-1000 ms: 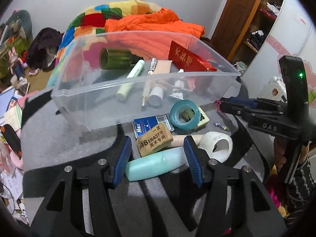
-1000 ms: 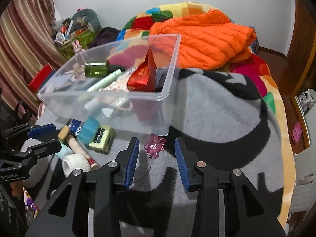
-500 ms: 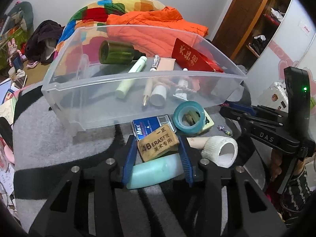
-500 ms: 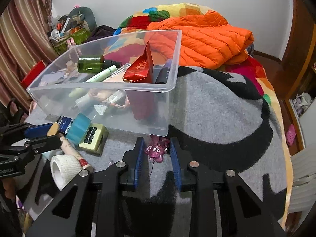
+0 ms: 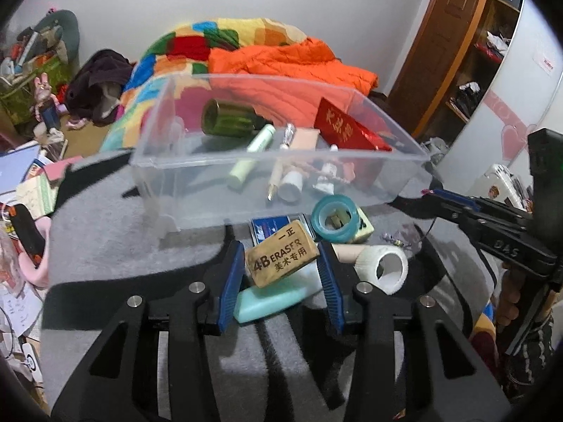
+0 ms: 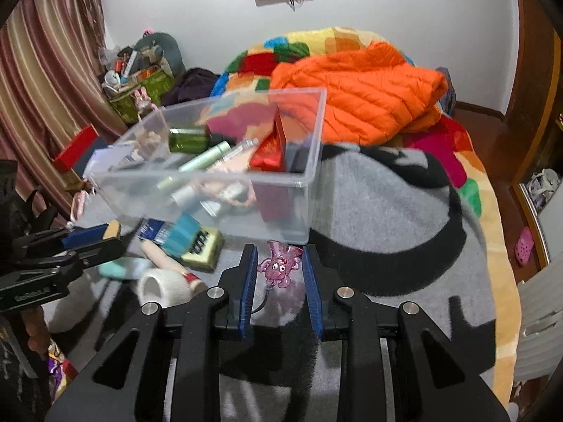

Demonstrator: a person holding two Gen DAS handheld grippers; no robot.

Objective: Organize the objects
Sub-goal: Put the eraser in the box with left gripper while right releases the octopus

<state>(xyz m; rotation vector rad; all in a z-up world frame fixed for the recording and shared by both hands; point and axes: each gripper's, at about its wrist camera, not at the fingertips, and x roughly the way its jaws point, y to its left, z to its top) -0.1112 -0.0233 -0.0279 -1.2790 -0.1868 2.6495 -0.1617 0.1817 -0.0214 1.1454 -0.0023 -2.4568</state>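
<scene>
L gripper (image 5: 281, 277) has its blue pads clamped on a tan eraser (image 5: 282, 257) printed "4B ERASER", jaws about a third open, tight on both short ends; they closed in within the last sec, eraser between them. Eraser sits tilted, lifted off the mint-green tube (image 5: 271, 299) that lies under it on the grey/black blanket (image 5: 116, 242).

R gripper (image 6: 279, 274) pinches a small pink see-through charm (image 6: 279, 267) w/ a cartoon face, jaws nearly closed, also narrowed in the last sec w/ the charm between them. A thin dark cord hangs from the charm down betw. the fingers.

Landmark: clear plastic bin (image 5: 197, 190) on the blanket.
- Eraser: just in front of the bin's near wall, outside it.
- Charm: just in front of the bin's near right corner in the R view, outside it.
- Blue card pack (image 5: 267, 227) and teal tape roll (image 5: 335, 218): in front of the near wall; the roll leans on a pale yellow block (image 6: 204, 248).
- White bandage roll (image 5: 383, 269): farther in front, to the right in the L view, beside a beige tube (image 5: 346, 252).
- Inside bin: green glass bottle (image 5: 228, 119) on its side at the far wall, pale green tube (image 5: 251, 156), a pen (image 5: 278, 172), white cap (image 5: 291, 184), red packet (image 5: 343, 130) leaning at the right end.
- Behind bin: orange puffer jacket (image 6: 355, 95) on a patchwork quilt (image 5: 183, 45).
</scene>
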